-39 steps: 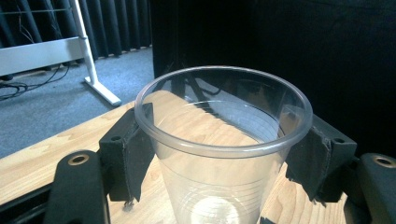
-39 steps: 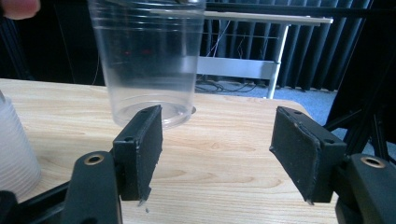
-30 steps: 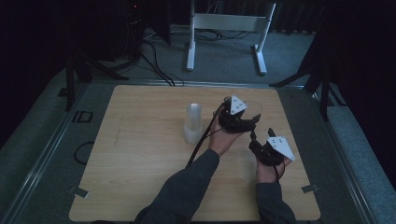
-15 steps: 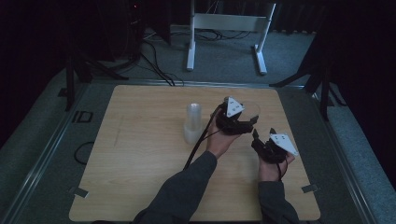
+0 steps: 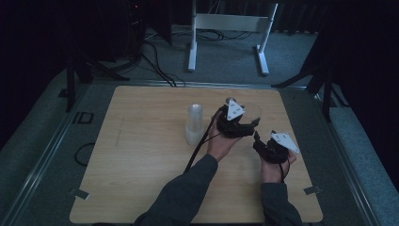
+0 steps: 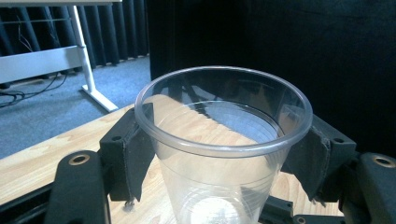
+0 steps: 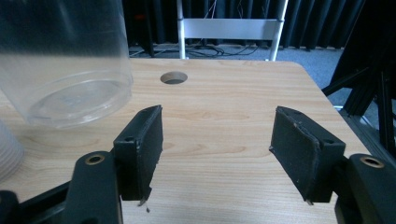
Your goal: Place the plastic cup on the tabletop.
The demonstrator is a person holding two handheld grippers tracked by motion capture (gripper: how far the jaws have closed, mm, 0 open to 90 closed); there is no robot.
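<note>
Left gripper (image 6: 219, 154) clamped on a clear plastic cup (image 6: 223, 140), pads pressing its wall just under the rim; cup upright. From above, it hangs right of the stack of clear plastic cups (image 5: 194, 125) on the light wooden counter (image 5: 141, 155). Half a second ago it sat slightly nearer the stack. Judged: one cup separated. Right gripper (image 7: 219, 154) open, empty, right of the stack.
</note>
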